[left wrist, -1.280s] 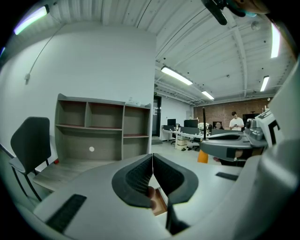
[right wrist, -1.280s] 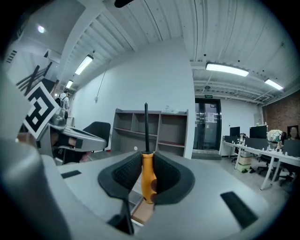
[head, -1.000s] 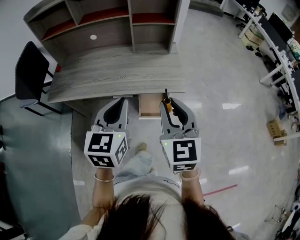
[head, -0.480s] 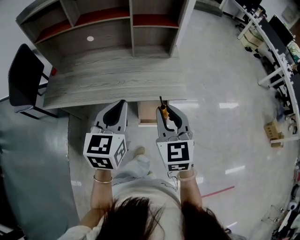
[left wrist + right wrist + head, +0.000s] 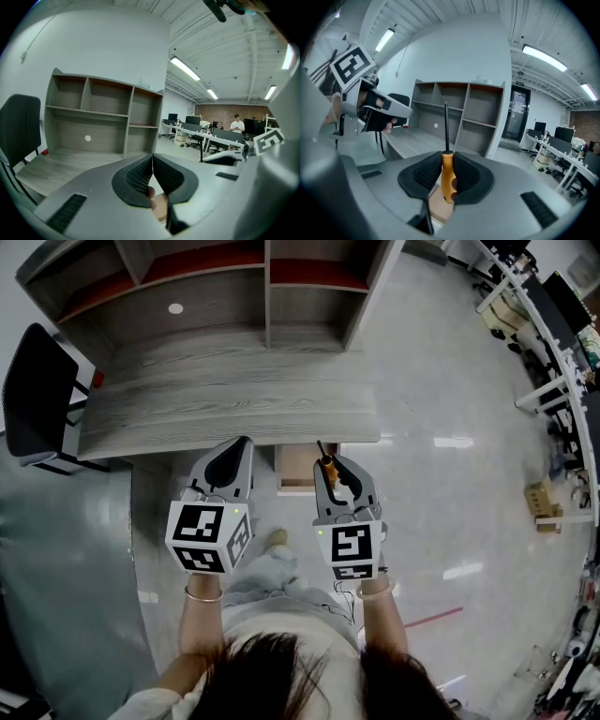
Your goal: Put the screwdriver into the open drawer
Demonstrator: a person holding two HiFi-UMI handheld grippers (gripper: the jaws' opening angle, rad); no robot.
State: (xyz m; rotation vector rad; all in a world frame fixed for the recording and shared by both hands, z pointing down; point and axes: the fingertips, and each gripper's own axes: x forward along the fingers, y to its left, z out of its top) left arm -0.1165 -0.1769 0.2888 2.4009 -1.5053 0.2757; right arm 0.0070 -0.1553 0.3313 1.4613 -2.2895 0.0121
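Right gripper view: my right gripper (image 5: pixel 448 157) has its fingers (image 5: pixel 423 174) clamped on the orange handle of the screwdriver (image 5: pixel 448 182). The dark shaft stands straight up beyond the fingertips, against the grey shelf unit (image 5: pixel 461 112). Just beneath the fingers, through the gap under the handle, I see a slice of the light wooden drawer (image 5: pixel 439 206).

In the left gripper view my left gripper (image 5: pixel 153 158) has its fingers (image 5: pixel 133 178) pressed together with nothing held between them. The table (image 5: pixel 56 164) stretches out ahead of them.

From the head view, the open drawer juts from under the table's front edge, between the two pairs of fingers and closer to the right pair. The screwdriver's shaft reaches forward from the right fingers, over the drawer's right side, with its tip at the table edge. A black chair (image 5: pixel 33 395) stands well to the left of the left fingers.
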